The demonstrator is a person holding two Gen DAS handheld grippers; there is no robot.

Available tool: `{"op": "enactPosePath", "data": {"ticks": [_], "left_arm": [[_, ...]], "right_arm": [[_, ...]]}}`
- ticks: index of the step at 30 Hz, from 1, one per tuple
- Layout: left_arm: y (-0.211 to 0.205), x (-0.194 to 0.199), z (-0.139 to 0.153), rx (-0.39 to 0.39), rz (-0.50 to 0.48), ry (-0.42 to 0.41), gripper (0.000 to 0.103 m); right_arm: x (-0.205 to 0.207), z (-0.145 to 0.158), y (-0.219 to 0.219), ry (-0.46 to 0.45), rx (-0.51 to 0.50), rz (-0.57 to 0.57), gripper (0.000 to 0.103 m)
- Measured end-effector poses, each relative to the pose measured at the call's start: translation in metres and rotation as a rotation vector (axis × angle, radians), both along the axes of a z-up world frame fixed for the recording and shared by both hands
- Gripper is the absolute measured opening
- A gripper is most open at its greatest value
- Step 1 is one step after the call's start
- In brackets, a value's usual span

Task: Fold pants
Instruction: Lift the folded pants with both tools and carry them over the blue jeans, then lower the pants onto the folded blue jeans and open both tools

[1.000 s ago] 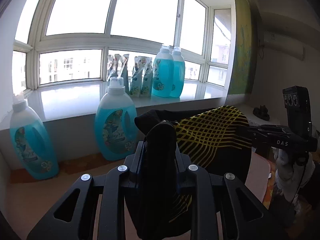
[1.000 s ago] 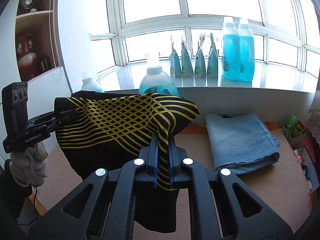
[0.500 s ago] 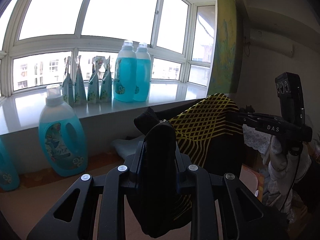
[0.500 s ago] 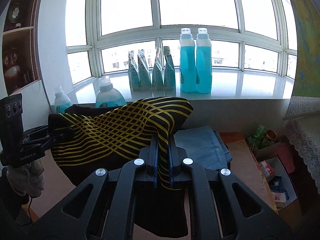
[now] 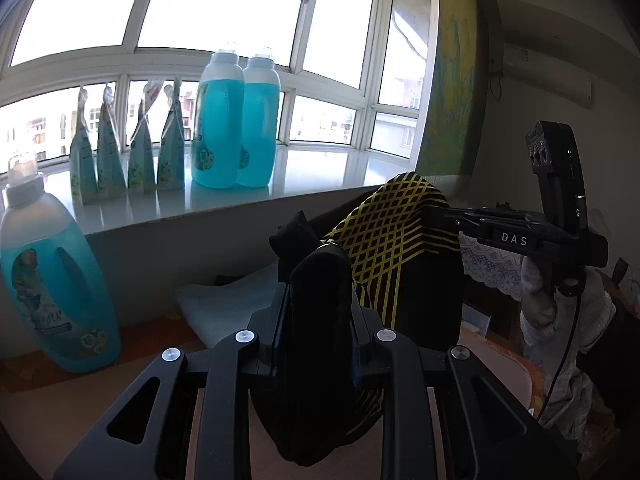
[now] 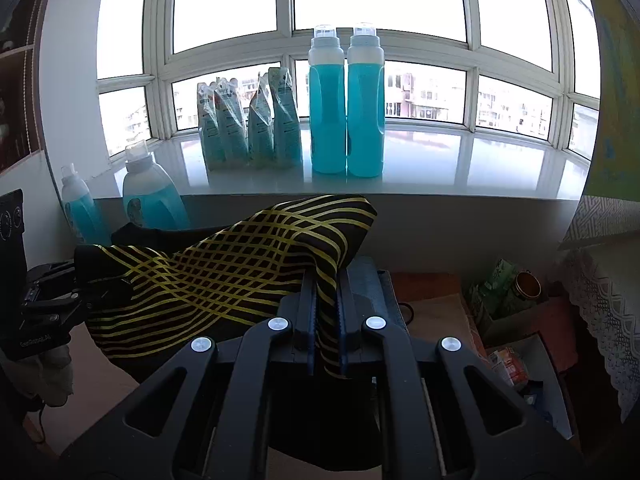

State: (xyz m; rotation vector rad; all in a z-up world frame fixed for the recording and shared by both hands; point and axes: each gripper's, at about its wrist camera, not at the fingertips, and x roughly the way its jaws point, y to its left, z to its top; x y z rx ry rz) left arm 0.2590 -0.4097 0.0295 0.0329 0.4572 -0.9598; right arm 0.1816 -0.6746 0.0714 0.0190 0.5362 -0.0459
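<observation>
Both grippers, left (image 5: 320,300) and right (image 6: 324,312), are clamped on black-and-yellow pants (image 6: 240,272) held in the air; the right one's side reads "DAS" (image 5: 515,239).

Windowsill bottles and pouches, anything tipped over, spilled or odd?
Nothing stands out. The two tall blue bottles and four pouches stand upright on the windowsill, no spill visible.

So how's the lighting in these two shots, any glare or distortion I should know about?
Left wrist view: window blown out white, pants and left gripper backlit, dark. Right wrist view: same overexposed panes, glare on the sill, fisheye bowing the frames, right gripper nearly silhouetted.
</observation>
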Motion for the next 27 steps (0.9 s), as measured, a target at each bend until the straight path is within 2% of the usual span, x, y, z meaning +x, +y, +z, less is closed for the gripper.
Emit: {"op": "enactPosePath", "data": {"ticks": [6,11,15,18,20,21,23,24,26,27], "left_arm": [[-0.021,0.038,-0.035,0.007,0.031,0.047,0.023],[-0.036,0.081,-0.066,0.032,0.121,0.076,0.023],[-0.047,0.116,-0.090,0.094,0.195,0.086,0.023],[-0.056,0.135,-0.109,0.165,0.228,0.101,0.023],[-0.062,0.141,-0.118,0.219,0.237,0.092,0.030],[-0.063,0.142,-0.119,0.243,0.259,0.078,0.031],[-0.060,0.147,-0.119,0.267,0.308,0.049,0.032],[-0.058,0.151,-0.118,0.273,0.327,0.060,0.035],[-0.049,0.155,-0.115,0.252,0.351,0.085,0.039],[-0.046,0.152,-0.113,0.246,0.353,0.076,0.039]], "right_arm": [[0.060,-0.033,-0.023,0.078,-0.054,0.024,0.009],[0.116,-0.074,-0.037,0.145,-0.062,0.041,0.009],[0.153,-0.104,-0.048,0.172,-0.023,0.046,0.009],[0.176,-0.126,-0.047,0.222,-0.056,0.039,0.009],[0.184,-0.136,-0.048,0.247,-0.094,0.008,0.009],[0.187,-0.139,-0.050,0.260,-0.103,-0.009,0.009],[0.187,-0.139,-0.056,0.274,-0.095,-0.041,0.020],[0.185,-0.137,-0.060,0.267,-0.090,-0.058,0.024],[0.177,-0.130,-0.066,0.239,-0.112,-0.097,0.038],[0.172,-0.126,-0.067,0.224,-0.112,-0.107,0.039]]}}
